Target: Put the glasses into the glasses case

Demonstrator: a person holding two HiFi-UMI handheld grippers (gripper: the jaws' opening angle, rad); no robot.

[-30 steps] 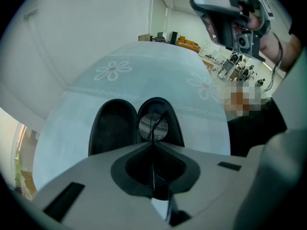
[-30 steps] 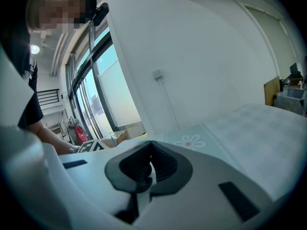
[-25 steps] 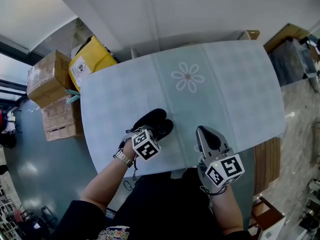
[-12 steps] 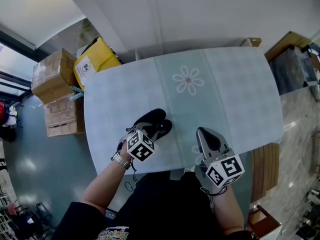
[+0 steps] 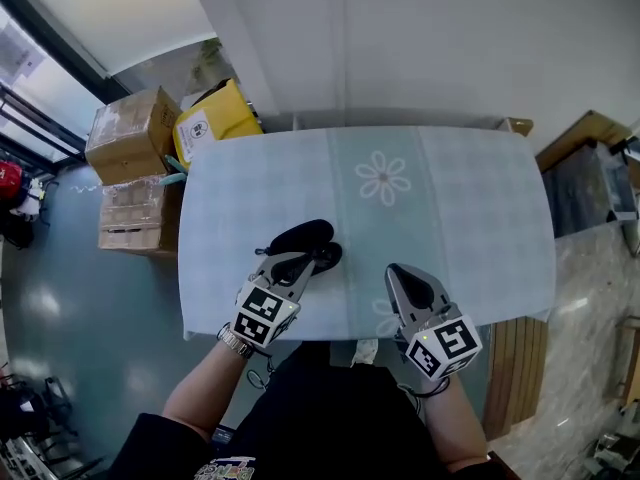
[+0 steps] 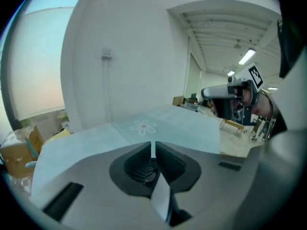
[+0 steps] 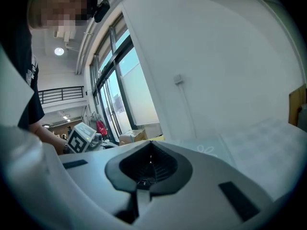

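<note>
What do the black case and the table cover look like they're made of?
Black case: matte, likely a hard shell in fabric or leatherette; it shows no shine and has rounded edges. Table cover: probably smooth vinyl or oilcloth; it has a faint check print and a daisy motif, and lies flat without folds.

Open tabletop (image 5: 470, 218) beyond black case (image 5: 300, 236)
</note>
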